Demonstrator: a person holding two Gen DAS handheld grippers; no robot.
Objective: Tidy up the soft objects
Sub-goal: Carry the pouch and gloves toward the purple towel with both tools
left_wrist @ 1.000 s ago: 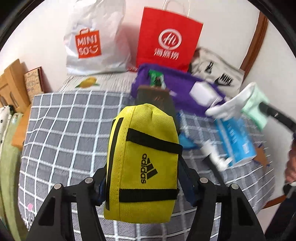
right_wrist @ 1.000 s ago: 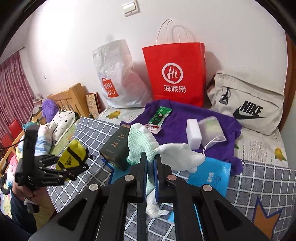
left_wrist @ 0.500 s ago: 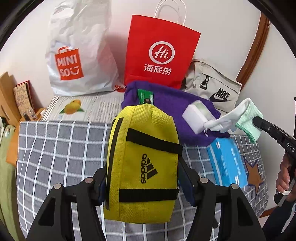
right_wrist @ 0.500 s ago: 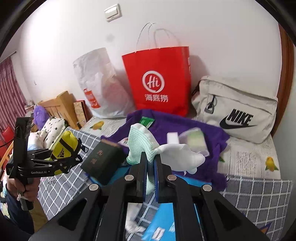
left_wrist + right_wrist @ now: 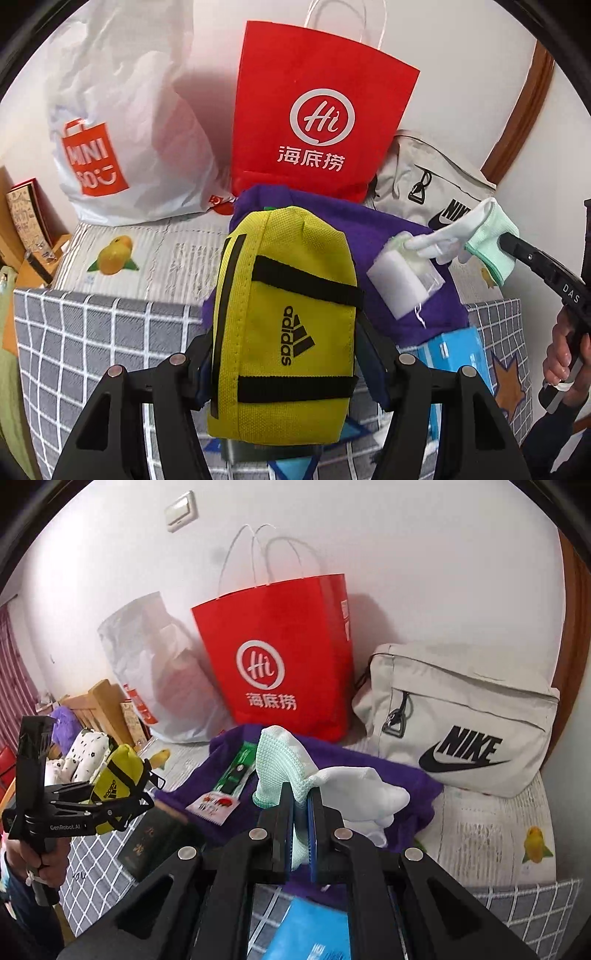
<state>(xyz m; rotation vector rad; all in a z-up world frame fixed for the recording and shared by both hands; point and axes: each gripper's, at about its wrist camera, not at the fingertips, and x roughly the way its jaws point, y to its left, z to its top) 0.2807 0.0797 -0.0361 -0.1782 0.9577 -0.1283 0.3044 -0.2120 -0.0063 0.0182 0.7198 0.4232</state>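
The yellow pouch (image 5: 284, 325) hides the left fingertips; the blue packet (image 5: 314, 934) is cut off by the bottom edge.

The bed (image 5: 495, 834) carries a grey checked blanket (image 5: 92, 332), purple cloth (image 5: 369, 760), red paper bag (image 5: 280, 657), white plastic bag (image 5: 122, 122) and Nike bag (image 5: 461, 720).

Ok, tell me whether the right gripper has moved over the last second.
Yes. In its own view the red bag and Nike bag loom larger than before, so the right gripper, shut on the glove, has moved forward toward the wall.
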